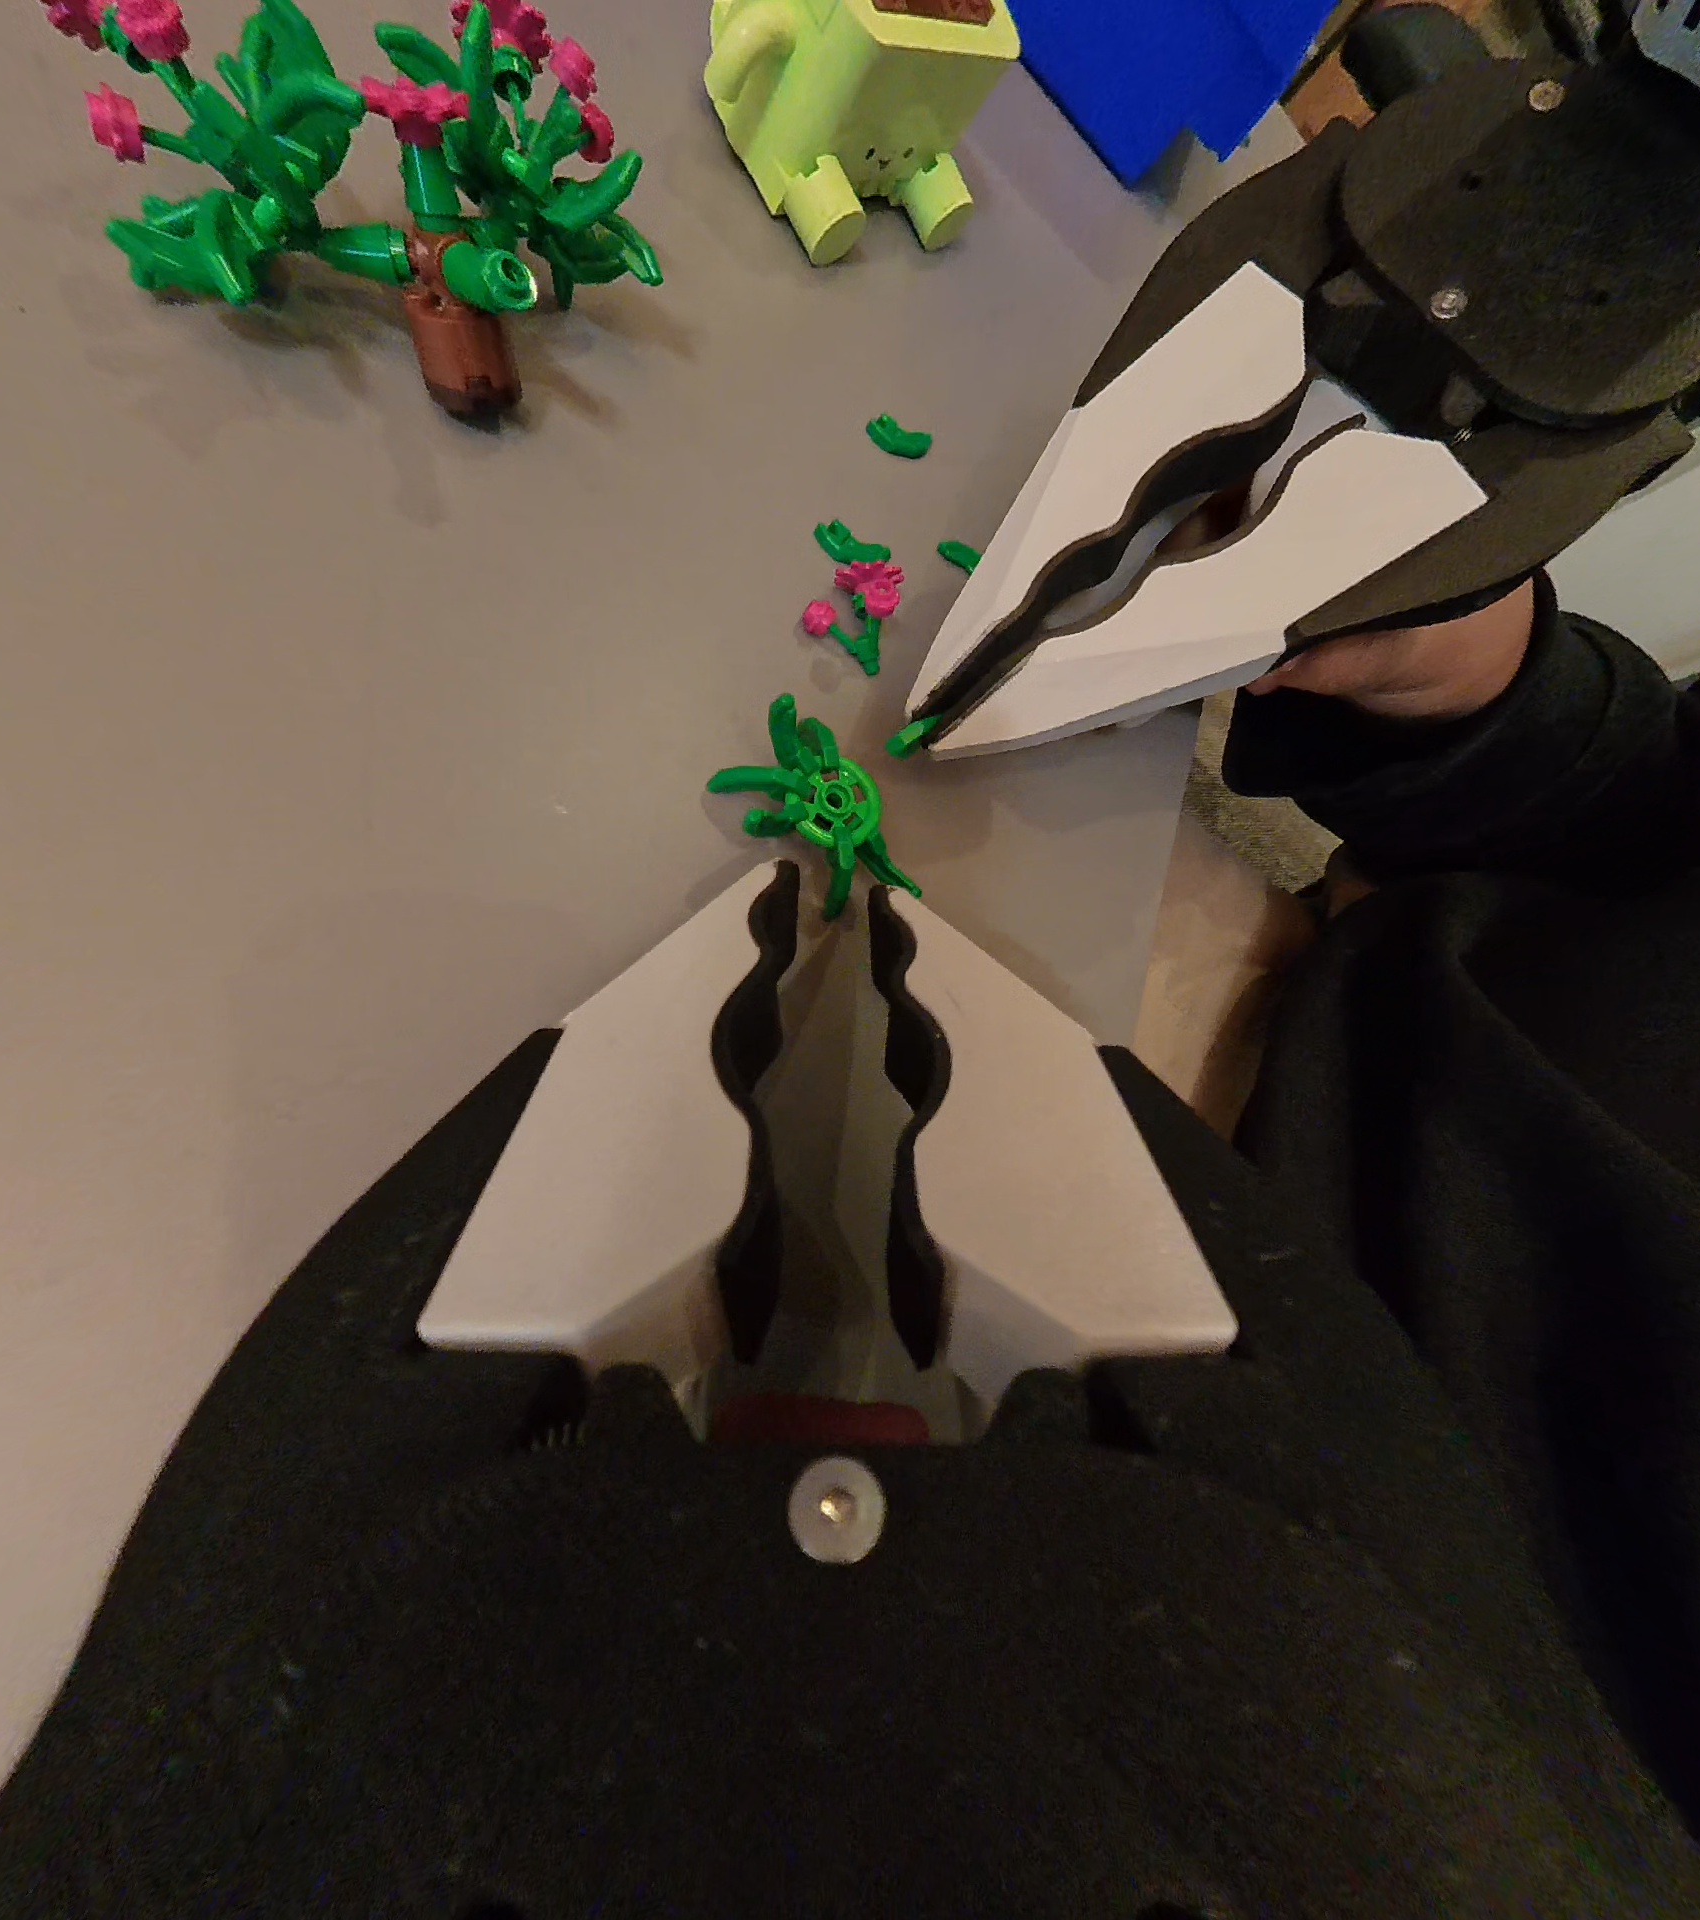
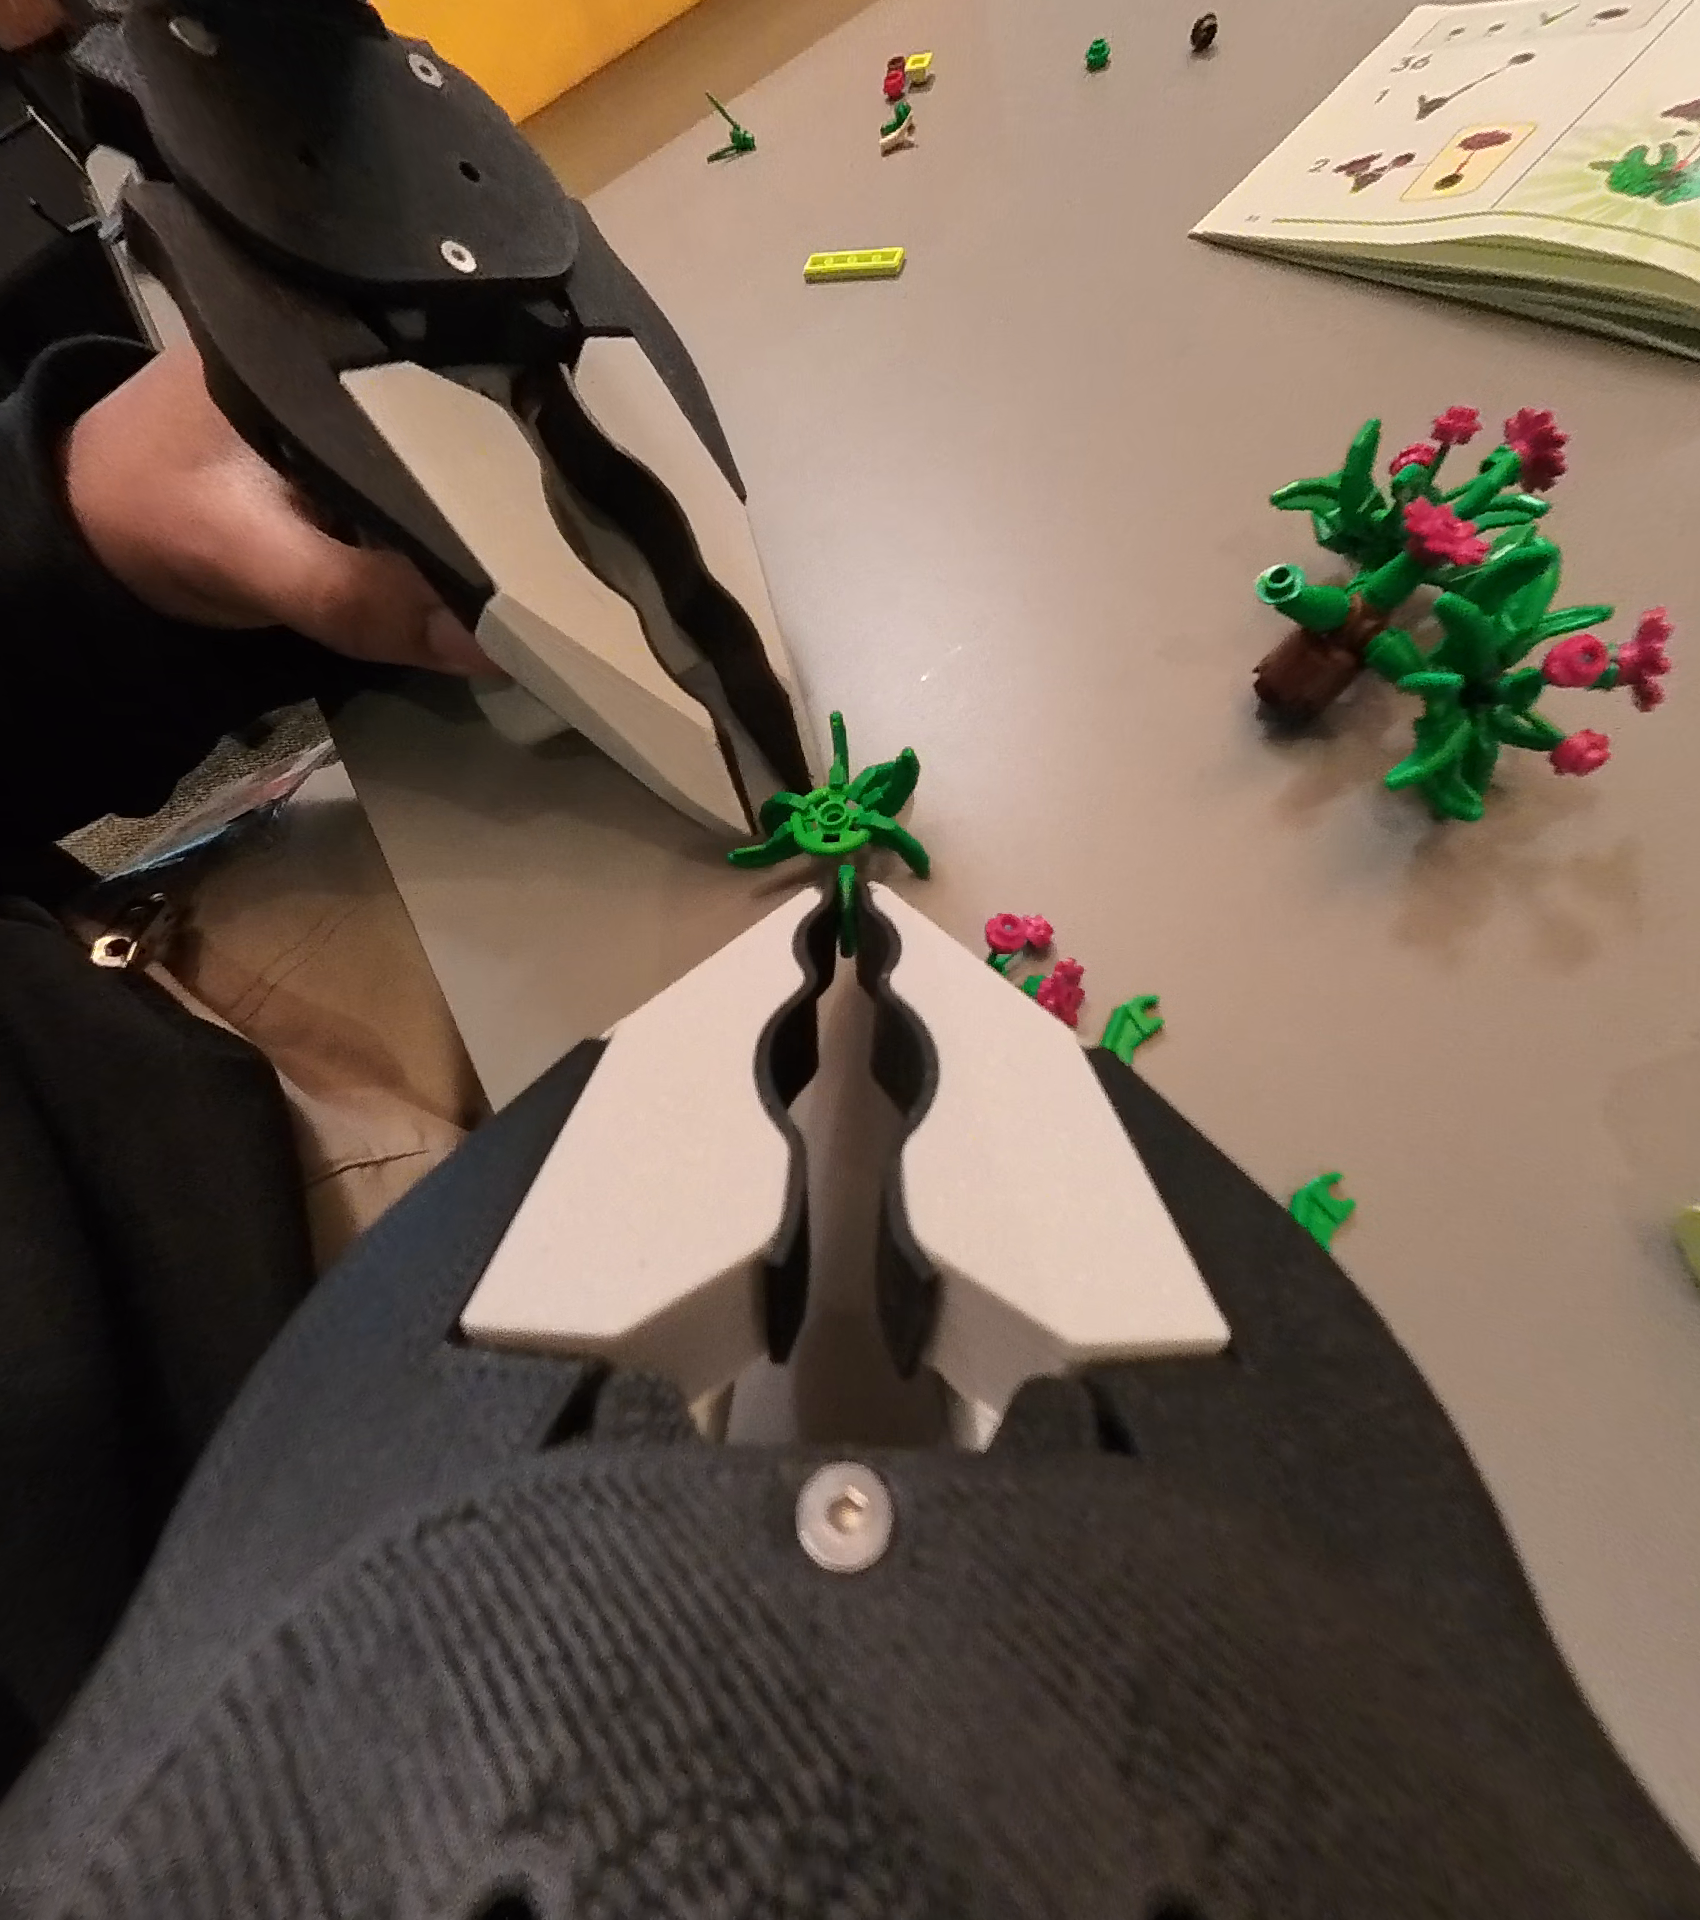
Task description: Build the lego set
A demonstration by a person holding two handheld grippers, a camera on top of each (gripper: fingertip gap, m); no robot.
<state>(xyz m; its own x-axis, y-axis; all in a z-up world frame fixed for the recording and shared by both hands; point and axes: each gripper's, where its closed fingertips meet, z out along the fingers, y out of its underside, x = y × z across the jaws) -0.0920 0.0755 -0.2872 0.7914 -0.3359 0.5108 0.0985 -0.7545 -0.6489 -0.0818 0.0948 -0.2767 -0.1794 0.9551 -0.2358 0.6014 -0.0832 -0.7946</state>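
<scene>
The left gripper (image 1: 830, 883) pinches a leaf of the green leaf rosette (image 1: 820, 800) low over the grey table (image 1: 306, 831), apparently steadying it, while the right gripper (image 2: 844, 909), pressed onto a loose green leaf piece (image 2: 846, 914), brings it to the rosette's ring.

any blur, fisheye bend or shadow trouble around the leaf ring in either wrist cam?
Left wrist view: leaf ring sharp, table edge bowed by fisheye, shadows soft. Right wrist view: ring sharp, loose leaf at the gripper body's edge smeared, booklet slightly soft.
</scene>
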